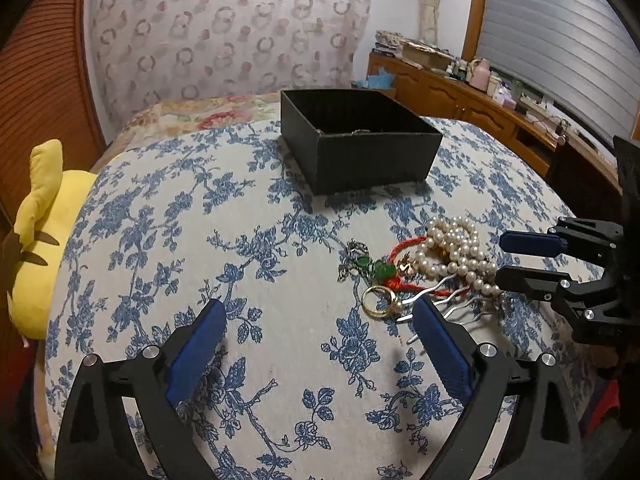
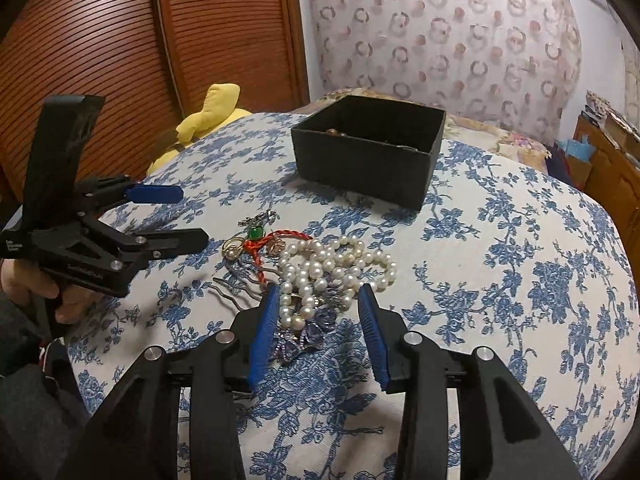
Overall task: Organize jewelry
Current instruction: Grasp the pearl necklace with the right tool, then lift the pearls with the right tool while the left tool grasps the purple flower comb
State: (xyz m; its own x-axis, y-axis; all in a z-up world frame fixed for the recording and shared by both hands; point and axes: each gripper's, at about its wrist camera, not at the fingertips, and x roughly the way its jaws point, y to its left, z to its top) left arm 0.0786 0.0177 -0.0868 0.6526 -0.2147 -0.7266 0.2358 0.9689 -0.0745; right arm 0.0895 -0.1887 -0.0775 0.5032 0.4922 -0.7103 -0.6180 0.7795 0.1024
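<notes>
A heap of jewelry lies on the blue floral cover: a pearl necklace (image 1: 456,252) (image 2: 332,264), a red cord bracelet (image 1: 404,248) (image 2: 288,235), a gold ring (image 1: 378,300) (image 2: 232,248), a green-stone piece (image 1: 370,268) (image 2: 256,233), a wire hair comb (image 1: 440,304) (image 2: 236,292) and a purple brooch (image 2: 300,336). Behind the heap stands an open black box (image 1: 360,152) (image 2: 368,160) with a few pieces inside. My left gripper (image 1: 318,308) (image 2: 192,216) is open wide, just left of the heap. My right gripper (image 2: 319,292) (image 1: 502,258) is open, its pads on either side of the pearls' near end without touching them.
A yellow plush toy (image 1: 44,220) (image 2: 212,112) lies at the cover's left edge. Louvred wooden doors (image 2: 100,40) stand behind it. A wooden cabinet (image 1: 460,96) with clutter runs along the right wall under a window. A hand (image 2: 36,284) holds the left gripper.
</notes>
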